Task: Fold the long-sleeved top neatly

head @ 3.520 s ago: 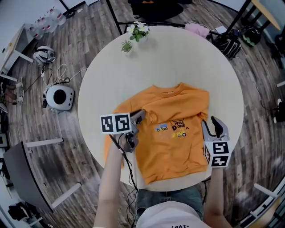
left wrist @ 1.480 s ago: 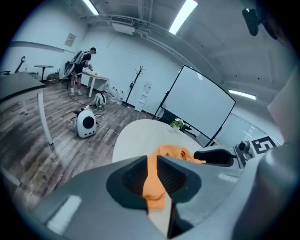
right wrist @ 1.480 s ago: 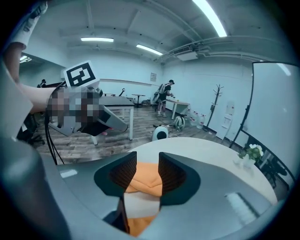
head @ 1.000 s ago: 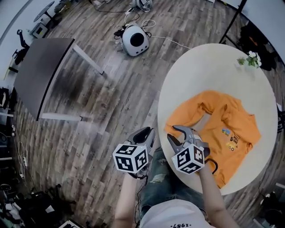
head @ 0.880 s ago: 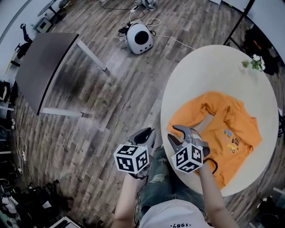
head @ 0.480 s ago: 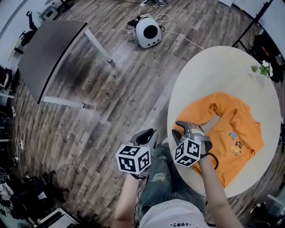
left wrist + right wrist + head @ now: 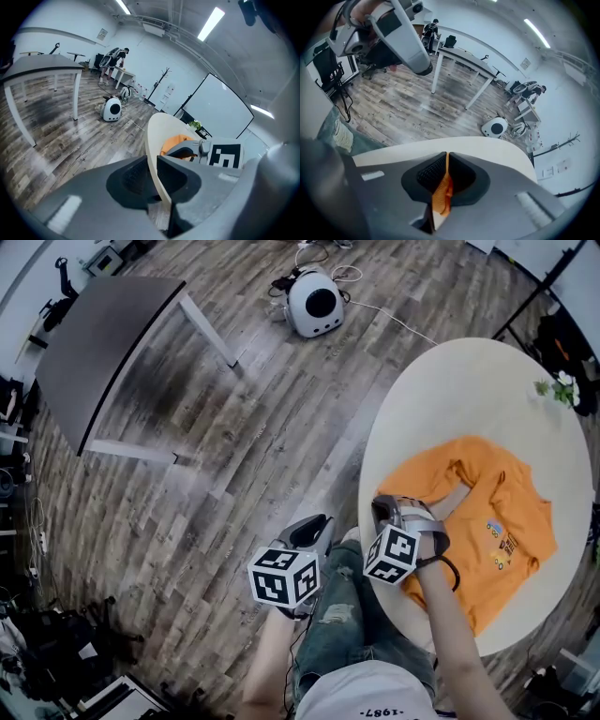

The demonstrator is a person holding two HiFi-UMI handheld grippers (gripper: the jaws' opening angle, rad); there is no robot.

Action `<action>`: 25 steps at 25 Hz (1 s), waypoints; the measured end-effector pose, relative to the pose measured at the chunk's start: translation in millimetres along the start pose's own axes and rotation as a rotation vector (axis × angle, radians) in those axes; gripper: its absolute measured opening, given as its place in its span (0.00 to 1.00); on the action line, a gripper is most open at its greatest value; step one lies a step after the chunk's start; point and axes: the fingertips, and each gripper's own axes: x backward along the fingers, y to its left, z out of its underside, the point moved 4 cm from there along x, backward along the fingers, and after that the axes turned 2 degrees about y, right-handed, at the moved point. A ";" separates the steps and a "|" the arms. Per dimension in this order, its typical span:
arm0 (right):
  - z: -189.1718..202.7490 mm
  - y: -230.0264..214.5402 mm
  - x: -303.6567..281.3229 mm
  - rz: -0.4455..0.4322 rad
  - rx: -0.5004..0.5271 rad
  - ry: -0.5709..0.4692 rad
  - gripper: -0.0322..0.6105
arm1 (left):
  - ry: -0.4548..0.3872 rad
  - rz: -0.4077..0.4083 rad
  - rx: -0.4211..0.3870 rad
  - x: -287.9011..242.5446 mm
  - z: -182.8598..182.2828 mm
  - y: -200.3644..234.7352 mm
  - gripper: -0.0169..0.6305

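Tongs, right gripper (image 7: pixel 445 165): pressing together on a fold of orange cloth, an edge of the long-sleeved top (image 7: pixel 487 521), at the rim of the tabletop (image 7: pixel 469 395) nearest the person.
Tongs, left gripper (image 7: pixel 153 168): standing narrowly apart and gripping nothing, with the tabletop's rim showing through the gap. This gripper is hovering off the tabletop, just beyond that same rim, over the person's denim-clad lap (image 7: pixel 337 615).
Long-sleeved top: lying across the near part of the tabletop, printed front facing up, one sleeve bending back over the body.
Small potted plant (image 7: pixel 560 388): standing at the tabletop's far rim.
White rounded device (image 7: pixel 314 304): sitting on the wooden floor (image 7: pixel 234 456), well apart from the tabletop, cables trailing beside it.
Dark grey table (image 7: pixel 98 348): standing farther from the tabletop than the device.
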 end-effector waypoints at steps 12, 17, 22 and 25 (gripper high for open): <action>-1.0 -50.9 59.2 0.162 -0.294 -0.142 0.11 | 0.010 0.067 -0.066 -16.0 -26.2 -12.8 0.13; 22.3 -92.2 107.3 0.315 -0.439 -0.185 0.11 | 0.028 0.131 -0.131 -31.9 -40.9 -40.7 0.13; 57.1 -133.3 156.9 0.430 -0.637 -0.259 0.11 | 0.057 0.203 -0.201 -52.7 -54.0 -72.9 0.13; 85.1 -153.9 188.5 0.512 -0.749 -0.296 0.11 | 0.078 0.250 -0.248 -65.2 -61.3 -94.9 0.13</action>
